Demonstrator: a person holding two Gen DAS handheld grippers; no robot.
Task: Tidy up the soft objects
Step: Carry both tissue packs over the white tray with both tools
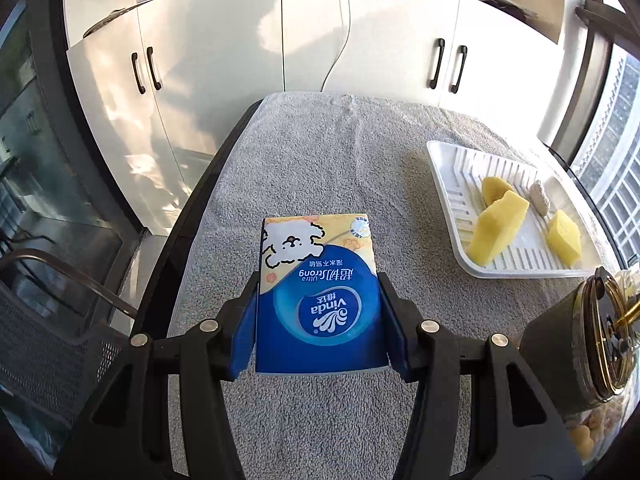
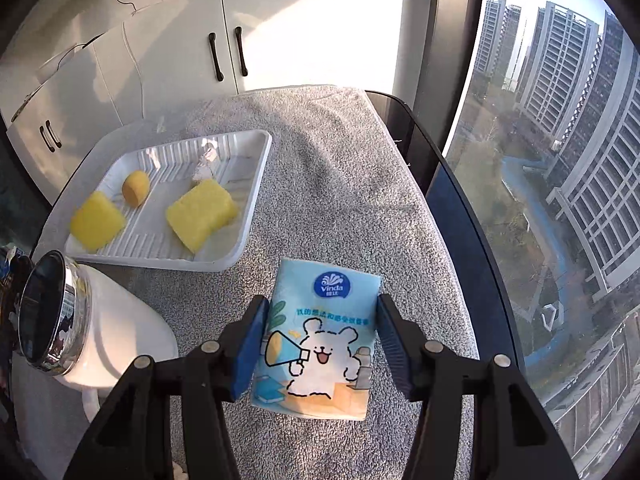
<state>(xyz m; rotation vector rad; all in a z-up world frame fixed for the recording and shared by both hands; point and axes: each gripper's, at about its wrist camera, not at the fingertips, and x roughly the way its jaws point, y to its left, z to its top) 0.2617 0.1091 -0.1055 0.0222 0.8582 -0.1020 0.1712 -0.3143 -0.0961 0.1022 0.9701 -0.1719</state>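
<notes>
**Two tissue packs gripped, tray waiting**

On a grey towel (image 1: pixel 320 152) spread over the counter by a high-rise window, I hold a Vinda tissue pack in each gripper. The left gripper (image 1: pixel 318 312) has its jaws closed on the dark-blue pack (image 1: pixel 316 296); the right gripper (image 2: pixel 320 340) pinches the light-blue pack (image 2: pixel 320 340). The white tray (image 2: pixel 256 184) already carries yellow sponges (image 2: pixel 202 212). I judge a light squeeze best, setting each pack flat in bare tray space.

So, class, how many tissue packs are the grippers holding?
2. The dark blue Vinda tissue pack sits between the left gripper fingers; the light blue bear tissue pack between the right gripper fingers. Others may lie out of view.
</notes>
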